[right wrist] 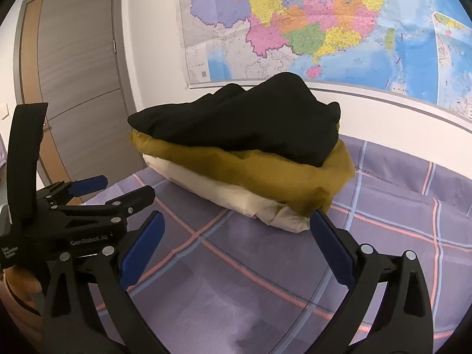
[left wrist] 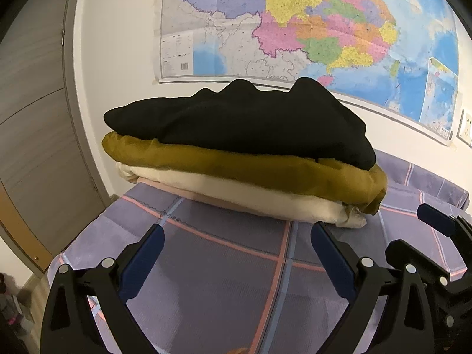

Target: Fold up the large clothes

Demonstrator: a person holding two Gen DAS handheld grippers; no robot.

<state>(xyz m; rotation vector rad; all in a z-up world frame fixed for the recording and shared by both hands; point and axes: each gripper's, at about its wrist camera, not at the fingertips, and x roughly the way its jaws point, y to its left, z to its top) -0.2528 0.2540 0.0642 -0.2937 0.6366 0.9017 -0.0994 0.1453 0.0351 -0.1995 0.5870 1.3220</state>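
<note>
Both grippers are seen released, with nothing held between the blue pads. From the left wrist view, the left gripper (left wrist: 236, 236) is held with its jaws wide apart above a purple checked cloth (left wrist: 206, 280) which covers the surface below. It cannot be told whether this surface is a bed or a desk. The right gripper (right wrist: 236, 224) is spread wide in the same way over the same cloth, and it is seen also at the right edge of the left wrist view.

Ahead of both grippers, a stack of folded clothes is placed on the cloth, close to the wall. A black garment (left wrist: 242, 124) is laid on top, somewhat bumpy along its upper edge. Under it an olive-brown garment (left wrist: 236, 168) is found, and below that a cream garment (left wrist: 250, 197) is resting on the cloth. No gripper is touching the stack.

On the white wall behind, a large coloured map (left wrist: 309, 23) is hung. A grey door (right wrist: 79, 73) is seen at the left.
</note>
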